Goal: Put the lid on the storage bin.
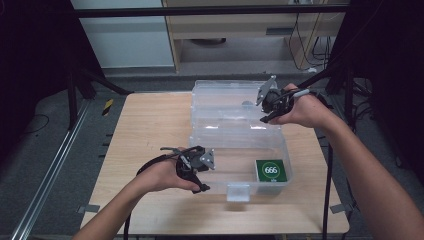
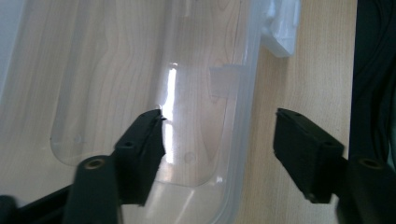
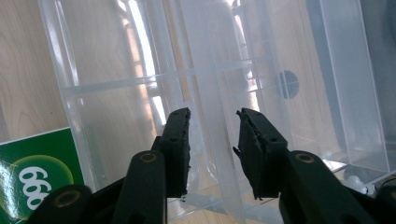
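A clear plastic box [image 1: 200,136] lies open on the wooden table, its lid [image 1: 225,92] folded back behind it. A green pack marked 666 [image 1: 271,170] [image 3: 32,177] lies in the box's front right corner. My left gripper [image 1: 202,171] [image 2: 219,135] is at the front left corner. It is open, one jaw inside the box and one outside, and the clear wall [image 2: 243,116] between them is untouched. My right gripper [image 1: 265,109] [image 3: 213,135] is at the lid's right end. It is open too, straddling a clear ridge [image 3: 210,121] with gaps on both sides.
A white latch [image 1: 238,191] [image 2: 280,28] sticks out from the box's front wall. Bare table [image 1: 150,125] lies left of the box, with a narrower strip to its right. Dark stands and cables ring the table. A cabinet stands at the back.
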Tool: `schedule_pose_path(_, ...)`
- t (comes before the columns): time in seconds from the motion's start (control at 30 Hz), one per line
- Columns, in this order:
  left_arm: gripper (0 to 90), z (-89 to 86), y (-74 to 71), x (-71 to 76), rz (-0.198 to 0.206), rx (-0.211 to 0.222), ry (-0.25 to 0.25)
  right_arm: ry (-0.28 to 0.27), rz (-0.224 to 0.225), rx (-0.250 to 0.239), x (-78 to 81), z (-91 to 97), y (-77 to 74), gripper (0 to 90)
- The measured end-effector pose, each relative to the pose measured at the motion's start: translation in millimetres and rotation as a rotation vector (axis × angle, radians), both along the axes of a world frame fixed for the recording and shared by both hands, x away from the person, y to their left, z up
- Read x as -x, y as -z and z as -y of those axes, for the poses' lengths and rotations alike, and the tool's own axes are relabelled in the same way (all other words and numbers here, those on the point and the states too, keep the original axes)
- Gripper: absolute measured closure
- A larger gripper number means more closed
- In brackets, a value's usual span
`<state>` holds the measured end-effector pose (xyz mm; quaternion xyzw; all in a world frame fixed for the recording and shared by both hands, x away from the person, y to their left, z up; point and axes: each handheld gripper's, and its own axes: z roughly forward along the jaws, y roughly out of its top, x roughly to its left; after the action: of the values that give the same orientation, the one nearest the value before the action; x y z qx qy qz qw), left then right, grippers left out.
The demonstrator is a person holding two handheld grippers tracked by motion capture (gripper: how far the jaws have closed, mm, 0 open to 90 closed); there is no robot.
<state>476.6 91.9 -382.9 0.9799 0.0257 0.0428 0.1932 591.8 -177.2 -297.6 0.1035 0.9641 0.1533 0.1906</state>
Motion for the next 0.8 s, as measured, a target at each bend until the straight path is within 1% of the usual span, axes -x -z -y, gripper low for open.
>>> schedule_pose_path(0.03,38.2,0.2,1.1,0.7,-0.011,0.000,-0.010,-0.006,-0.002,0.008,-0.9,-0.5,0.4,66.1)
schedule_pose_path(0.07,40.2,0.5,1.6,0.5,-0.015,-0.009,-0.008,-0.005,-0.008,0.015,-1.3,-1.0,0.7,67.2)
schedule_pose_path(0.17,46.8,2.4,4.6,2.0,-0.031,-0.011,-0.006,-0.018,-0.014,0.027,-2.6,-2.1,0.8,70.4)
schedule_pose_path(0.23,51.0,4.0,6.4,2.7,-0.029,-0.023,0.001,-0.028,-0.017,0.037,-2.9,-3.0,0.7,71.8)
schedule_pose_path(0.37,59.9,6.7,10.4,3.0,-0.041,-0.035,0.006,-0.028,-0.013,0.062,-3.0,-4.4,1.3,75.0)
schedule_pose_path(0.43,65.9,7.8,12.5,2.9,-0.048,-0.035,0.007,-0.027,-0.010,0.066,-3.8,-4.4,1.3,77.9)
schedule_pose_path(0.47,67.5,8.5,13.2,2.9,-0.052,-0.040,0.010,-0.025,-0.008,0.067,-4.3,-4.2,0.9,79.2)
schedule_pose_path(0.57,74.0,9.9,14.9,3.1,-0.055,-0.042,0.011,-0.028,-0.011,0.070,-5.9,-3.5,0.4,80.2)
schedule_pose_path(0.6,77.3,10.6,15.1,3.0,-0.061,-0.047,0.010,-0.030,-0.014,0.076,-6.2,-3.5,0.1,80.4)
schedule_pose_path(0.67,81.2,10.9,14.6,2.8,-0.055,-0.051,0.005,-0.032,-0.015,0.080,-6.5,-3.2,0.1,80.8)
schedule_pose_path(0.73,82.1,11.0,14.4,2.5,-0.060,-0.050,0.002,-0.035,-0.017,0.083,-7.3,-3.1,-0.1,81.2)
schedule_pose_path(0.8,82.3,11.8,14.5,3.5,-0.053,-0.048,-0.003,-0.038,-0.020,0.086,-8.0,-3.3,-0.7,81.5)
